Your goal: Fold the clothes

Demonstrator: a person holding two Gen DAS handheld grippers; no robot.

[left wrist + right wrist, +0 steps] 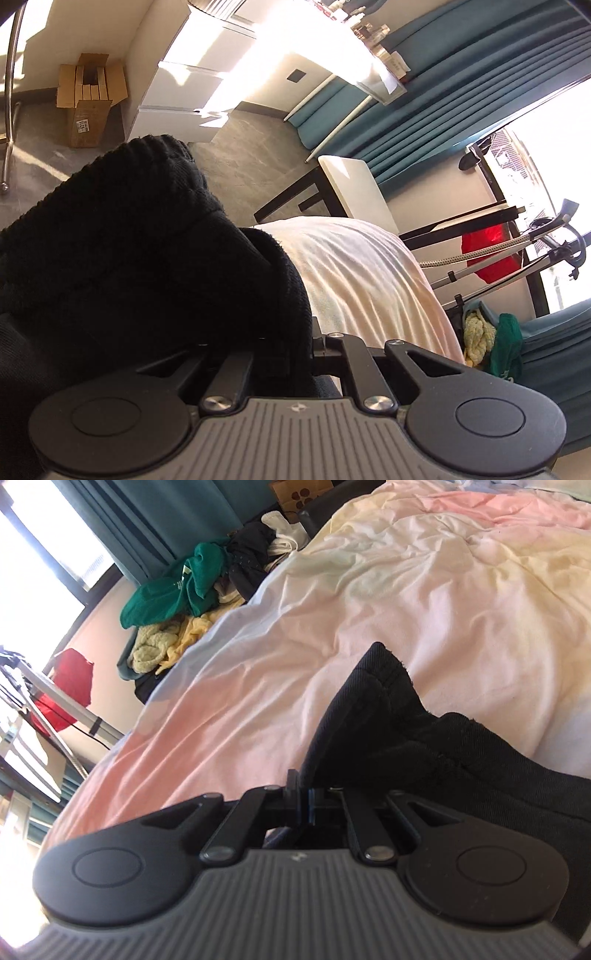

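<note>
Left gripper (314, 343): jaws drawn narrow, pinched on the black garment (147, 258), whose knit bulk drapes over the left half of its view.
Right gripper (308, 801): jaws likewise closed tight, with an edge of the same black garment (388, 723) caught between them; a seamed corner stands up just ahead.
Garment's place: hanging from both grippers above the bed (406, 590), which is covered in a rumpled pink and cream quilt; the cloth trails off to the right in the right wrist view.
Surroundings: a heap of unfolded clothes (192, 587) sits at the bed's far side by the teal curtain (461, 74); a cardboard box (88, 99) stands on the floor by white drawers.
Step in hand: judged to be carrying the garment over the bed to spread it out.
Next move: likely lower it flat onto the quilt, keeping both held edges taut and level so it lies without creases, then let go and regrip for a fold.
</note>
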